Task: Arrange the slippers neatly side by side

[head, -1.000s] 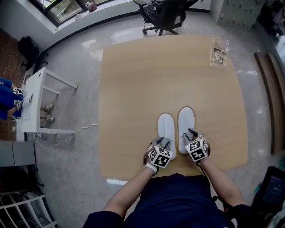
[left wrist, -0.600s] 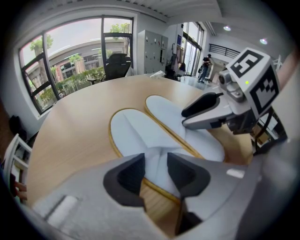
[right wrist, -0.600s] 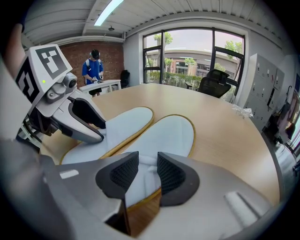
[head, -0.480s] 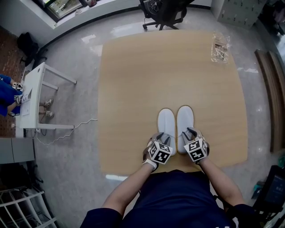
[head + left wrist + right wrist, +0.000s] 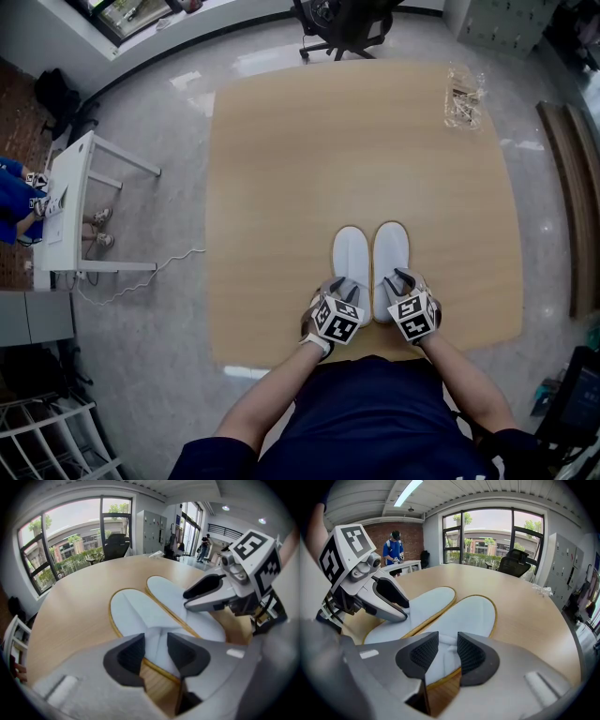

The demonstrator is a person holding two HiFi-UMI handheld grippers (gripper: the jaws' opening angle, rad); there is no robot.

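Observation:
Two white slippers with tan edging lie side by side, toes away from me, on the wooden table (image 5: 281, 187). The left slipper (image 5: 350, 255) (image 5: 133, 613) (image 5: 423, 603) has its heel pinched by my left gripper (image 5: 345, 292) (image 5: 155, 652), shut on the fabric. My right gripper (image 5: 401, 281) (image 5: 447, 654) is shut on the heel of the right slipper (image 5: 391, 246) (image 5: 471, 615) (image 5: 171, 592). Each gripper shows in the other's view: the right gripper (image 5: 206, 592) and the left gripper (image 5: 391, 602). The slippers touch along their inner edges.
A clear plastic bag (image 5: 462, 98) lies at the table's far right corner. A black office chair (image 5: 342, 23) stands beyond the far edge. A white desk (image 5: 70, 211) is off to the left, with a person in blue (image 5: 395, 550) beside it. The table's near edge runs just behind the grippers.
The left slipper has slid a little forward with my left gripper, so its toe is nearly level with the right one. Over the last half second nothing has moved.

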